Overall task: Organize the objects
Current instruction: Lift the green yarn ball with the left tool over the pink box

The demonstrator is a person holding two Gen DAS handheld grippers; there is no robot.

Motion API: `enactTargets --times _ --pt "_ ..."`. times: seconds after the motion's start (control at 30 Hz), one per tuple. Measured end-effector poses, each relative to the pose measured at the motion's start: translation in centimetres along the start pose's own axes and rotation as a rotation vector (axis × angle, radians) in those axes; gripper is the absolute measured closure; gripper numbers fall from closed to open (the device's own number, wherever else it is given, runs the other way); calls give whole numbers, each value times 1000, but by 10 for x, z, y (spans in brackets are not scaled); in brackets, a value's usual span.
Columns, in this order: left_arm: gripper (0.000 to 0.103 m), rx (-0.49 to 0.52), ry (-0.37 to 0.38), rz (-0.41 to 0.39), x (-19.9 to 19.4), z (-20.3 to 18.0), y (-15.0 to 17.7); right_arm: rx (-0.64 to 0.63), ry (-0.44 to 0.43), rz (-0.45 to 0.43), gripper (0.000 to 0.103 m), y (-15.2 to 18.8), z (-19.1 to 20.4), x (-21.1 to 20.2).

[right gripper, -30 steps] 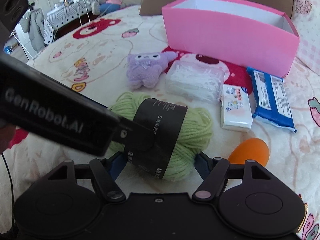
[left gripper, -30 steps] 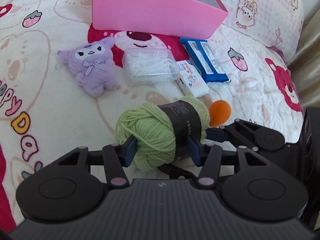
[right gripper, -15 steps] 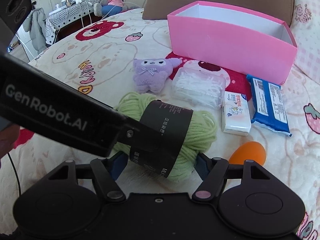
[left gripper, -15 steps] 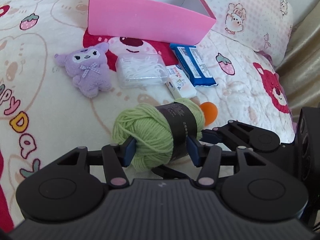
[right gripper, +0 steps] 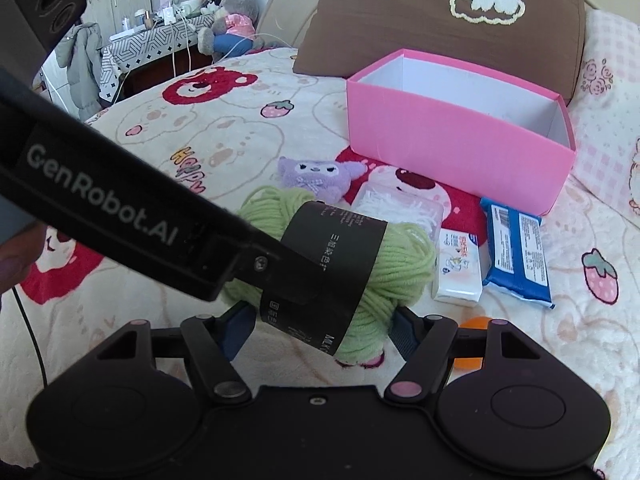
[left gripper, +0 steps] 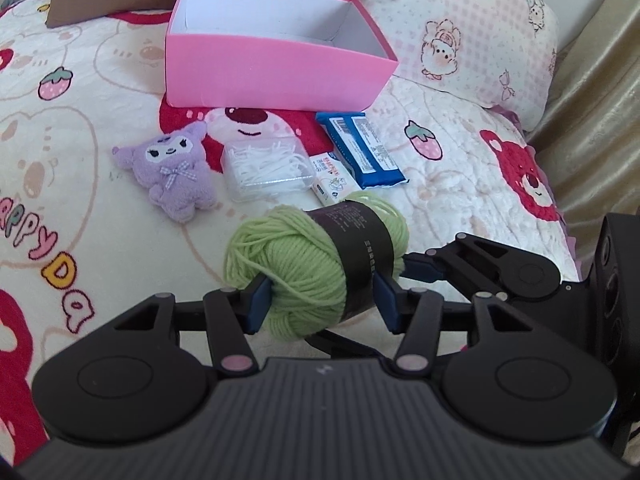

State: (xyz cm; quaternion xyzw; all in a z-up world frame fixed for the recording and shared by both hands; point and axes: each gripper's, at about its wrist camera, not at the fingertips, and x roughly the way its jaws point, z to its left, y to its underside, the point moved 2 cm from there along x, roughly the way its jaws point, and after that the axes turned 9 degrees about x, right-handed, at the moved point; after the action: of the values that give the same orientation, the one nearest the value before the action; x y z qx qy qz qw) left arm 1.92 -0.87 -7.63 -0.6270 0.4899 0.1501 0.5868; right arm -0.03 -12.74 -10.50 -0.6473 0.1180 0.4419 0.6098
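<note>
Item 1, nearest: green yarn skein (left gripper: 316, 268), off bed, clear of quilt. My left hand-held gripper (left gripper: 320, 300) part open, pads clamped on skein's sides; my right hand-held gripper (right gripper: 318, 330) wider, grasping same skein from other side.

Item 2, on bed (left gripper: 100, 220), unsorted: orange ball (right gripper: 472, 324), tissue pack (left gripper: 334, 186), blue wipes packet (left gripper: 362, 150), clear box of white picks (left gripper: 266, 170), purple plush (left gripper: 176, 170).

Item 3, farthest: pink box (left gripper: 276, 66), interior bare.

Progress, my reckoning: nothing stowed; skein first, five remain.

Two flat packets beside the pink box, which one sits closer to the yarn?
The small white packet, almost touching the green yarn; the blue packet lies beyond it.
</note>
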Motion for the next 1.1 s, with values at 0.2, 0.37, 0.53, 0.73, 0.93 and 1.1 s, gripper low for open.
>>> enactTargets --times 0.2,0.37,0.53,0.73,0.93,1.1 --pt "51 60 -46 -26 -10 -13 -9 1 49 -75 28 -8 7 -14" --pt "51 61 -23 -54 -17 -15 -16 -2 75 -103 28 -13 6 -18" --pt "51 87 -16 -49 -32 -21 -30 -6 75 -115 28 -25 6 -31" --pt "51 184 -18 -53 -59 -29 -53 -29 75 -164 28 -41 10 -55" --pt "51 236 -20 -58 -76 -31 -86 -25 78 -206 28 -68 8 -67" --pt "51 265 -48 -59 -78 -29 -126 -17 79 -222 29 -103 -2 -63"
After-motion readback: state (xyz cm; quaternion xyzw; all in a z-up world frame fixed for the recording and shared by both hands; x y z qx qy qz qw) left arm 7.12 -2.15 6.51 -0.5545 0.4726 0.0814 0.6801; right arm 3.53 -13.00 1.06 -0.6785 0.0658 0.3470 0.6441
